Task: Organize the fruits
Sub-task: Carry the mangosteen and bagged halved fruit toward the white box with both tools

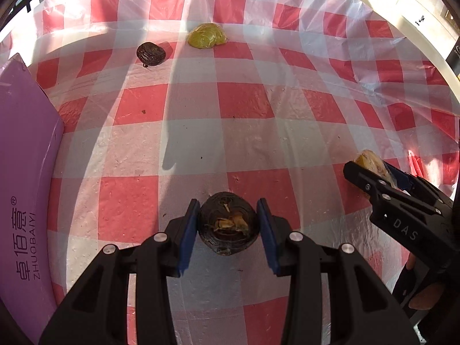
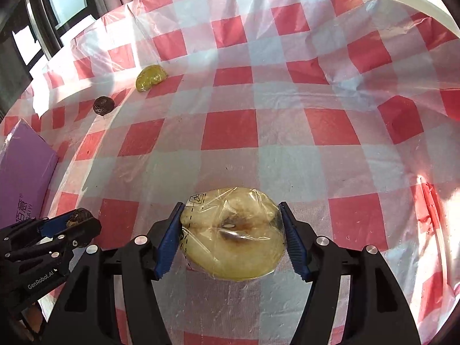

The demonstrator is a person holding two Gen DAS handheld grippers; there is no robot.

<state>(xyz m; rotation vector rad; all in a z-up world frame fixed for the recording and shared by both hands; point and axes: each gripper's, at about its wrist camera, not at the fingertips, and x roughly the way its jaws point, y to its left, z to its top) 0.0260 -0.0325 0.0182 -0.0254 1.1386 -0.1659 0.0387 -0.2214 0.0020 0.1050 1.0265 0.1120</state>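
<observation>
Left gripper clamps dark fruit between blue pads; right gripper clamps wrapped yellow fruit. Both low over checked tablecloth. Advice: grip gently, film slippery; carry to matching far dark fruit and far yellow fruit.

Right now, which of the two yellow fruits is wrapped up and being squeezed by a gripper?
The big pale wrapped fruit, between the right gripper fingers. The other yellow fruit lies alone far across the checked tablecloth, beside a dark fruit.
</observation>
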